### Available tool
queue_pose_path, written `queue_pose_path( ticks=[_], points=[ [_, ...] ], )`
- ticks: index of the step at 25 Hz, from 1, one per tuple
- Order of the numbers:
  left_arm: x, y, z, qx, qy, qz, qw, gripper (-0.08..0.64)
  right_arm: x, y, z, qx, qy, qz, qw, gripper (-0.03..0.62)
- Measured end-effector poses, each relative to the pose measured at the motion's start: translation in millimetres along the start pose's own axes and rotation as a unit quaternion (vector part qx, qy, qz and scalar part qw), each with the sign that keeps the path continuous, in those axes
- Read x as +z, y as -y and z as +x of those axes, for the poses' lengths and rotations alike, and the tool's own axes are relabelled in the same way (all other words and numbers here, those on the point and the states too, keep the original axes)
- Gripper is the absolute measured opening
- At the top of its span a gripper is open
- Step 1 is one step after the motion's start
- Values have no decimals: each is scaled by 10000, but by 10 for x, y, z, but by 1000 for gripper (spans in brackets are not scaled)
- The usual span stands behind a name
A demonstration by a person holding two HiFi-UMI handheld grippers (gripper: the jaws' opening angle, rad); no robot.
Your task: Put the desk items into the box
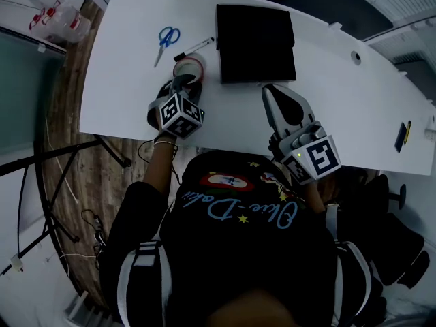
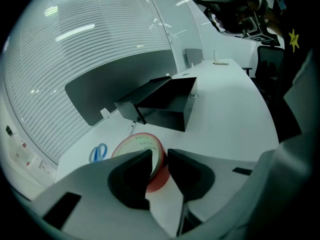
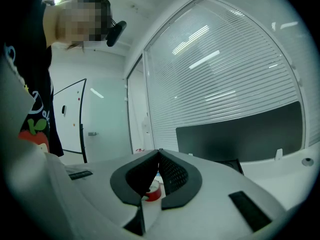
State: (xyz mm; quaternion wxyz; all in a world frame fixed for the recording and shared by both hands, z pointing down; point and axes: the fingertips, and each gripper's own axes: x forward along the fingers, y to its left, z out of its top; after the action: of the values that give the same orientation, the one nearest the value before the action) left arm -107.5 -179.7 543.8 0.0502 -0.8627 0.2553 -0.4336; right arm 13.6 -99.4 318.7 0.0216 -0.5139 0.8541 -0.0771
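Starting at the left of the white desk [image 1: 340, 107], the blue-handled scissors [image 1: 167, 38] lie flat, with a white marker [image 1: 199, 45] just to their right. Both still wait outside the box. I judge the scissors stiff and thin, lying low on the surface, so the looped handles offer the better hold. The marker looks light, smooth and likely to roll, so a pinch across its middle would suit it.

Next comes the red tape roll [image 2: 135, 145], lying near the desk's front edge, just in front of the box and apart from it. The left gripper [image 2: 159, 156] points down at it with its jaws apart. One jaw stands over the roll's hollow core and the other outside its red wall, so the wall sits in the gap. Whether the pads press on it I cannot make out, and I read the roll as not yet gripped. It should be light and rigid, with a slick outer band. Taking it across the wall, as the jaws are lined up, seems safer than spanning the full ring.

The black box [image 2: 167, 118] sits open-topped beyond the roll, and nothing can be made out in its dark interior.

Farthest right, the right gripper [image 3: 159, 154] hangs level above the desk's near edge, jaw tips together and holding nothing.
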Motion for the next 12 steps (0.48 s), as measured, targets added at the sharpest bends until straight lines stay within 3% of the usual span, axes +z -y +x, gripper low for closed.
queue_pose_path(
  ticks=[7, 12],
  points=[
    [13, 28, 49, -96, -66, 250, 9996, 87, -14, 38, -67, -88, 27, 42, 9999, 3],
    [17, 28, 33, -194, -72, 148, 9997, 75, -22, 22, -82, -93, 16, 21, 10000, 3]
  ],
)
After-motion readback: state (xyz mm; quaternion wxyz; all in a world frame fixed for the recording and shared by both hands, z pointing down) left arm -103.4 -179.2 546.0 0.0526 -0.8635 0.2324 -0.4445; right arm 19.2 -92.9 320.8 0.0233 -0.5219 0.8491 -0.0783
